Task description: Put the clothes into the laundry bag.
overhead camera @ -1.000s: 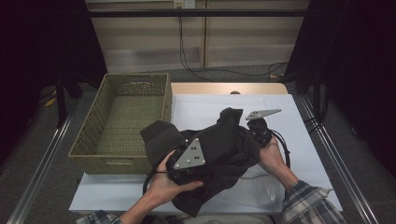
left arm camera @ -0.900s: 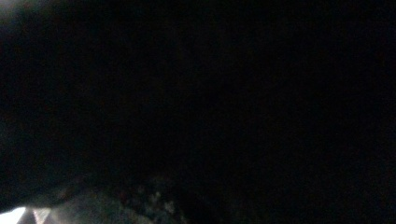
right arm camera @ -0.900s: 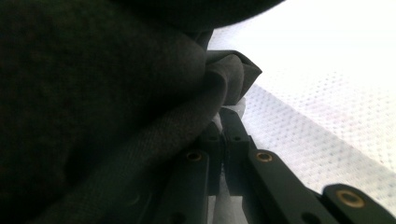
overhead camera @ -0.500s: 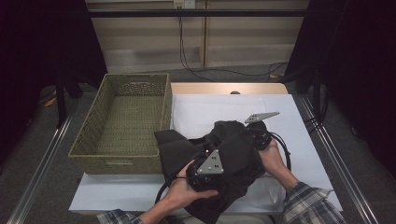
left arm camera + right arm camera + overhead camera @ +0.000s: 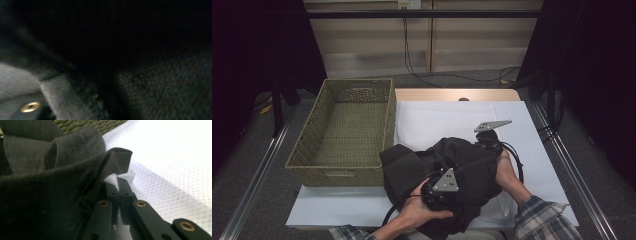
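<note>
At nine o'clock of the table we see a woven green basket [image 5: 343, 132] standing on the white cloth [image 5: 447, 120], its near wall with a handle slot. At twelve o'clock a wooden table edge [image 5: 457, 94] shows, with black cables [image 5: 452, 76] trailing over the floor beyond it

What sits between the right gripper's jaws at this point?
In the right gripper view, the right gripper is closed on an edge of the dark garment, with a pinch of the white table cover caught between the jaws too.
</note>
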A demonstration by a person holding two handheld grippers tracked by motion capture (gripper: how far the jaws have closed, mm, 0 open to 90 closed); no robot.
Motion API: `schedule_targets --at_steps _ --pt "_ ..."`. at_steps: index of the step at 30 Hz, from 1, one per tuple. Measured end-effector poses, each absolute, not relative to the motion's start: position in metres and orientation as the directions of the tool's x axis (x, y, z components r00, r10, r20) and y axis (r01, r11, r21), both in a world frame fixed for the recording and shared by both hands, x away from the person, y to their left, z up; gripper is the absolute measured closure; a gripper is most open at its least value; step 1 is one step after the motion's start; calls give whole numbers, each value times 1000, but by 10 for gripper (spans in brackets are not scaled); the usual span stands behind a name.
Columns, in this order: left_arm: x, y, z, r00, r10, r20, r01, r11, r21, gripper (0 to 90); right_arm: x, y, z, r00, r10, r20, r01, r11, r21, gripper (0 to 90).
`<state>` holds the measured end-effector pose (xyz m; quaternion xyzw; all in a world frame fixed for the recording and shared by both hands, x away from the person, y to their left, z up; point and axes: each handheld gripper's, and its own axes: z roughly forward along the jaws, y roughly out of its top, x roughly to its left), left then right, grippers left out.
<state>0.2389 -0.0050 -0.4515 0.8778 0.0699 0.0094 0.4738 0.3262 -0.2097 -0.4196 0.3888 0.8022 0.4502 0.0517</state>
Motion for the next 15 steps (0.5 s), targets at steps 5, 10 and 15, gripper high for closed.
schedule_targets --at_steps 5,10,15 --pt "238 2 -445 986 130 -100 151 -487 860 295 329 -216 -421 -678 680 278 587 273 762 892" --pt "237 10 -431 984 149 -101 161 -472 867 219 330 -215 -421 -669 691 274 588 266 764 892" --pt "236 21 -416 980 159 -120 177 -418 891 158 330 -216 -422 -660 697 279 595 258 762 892"
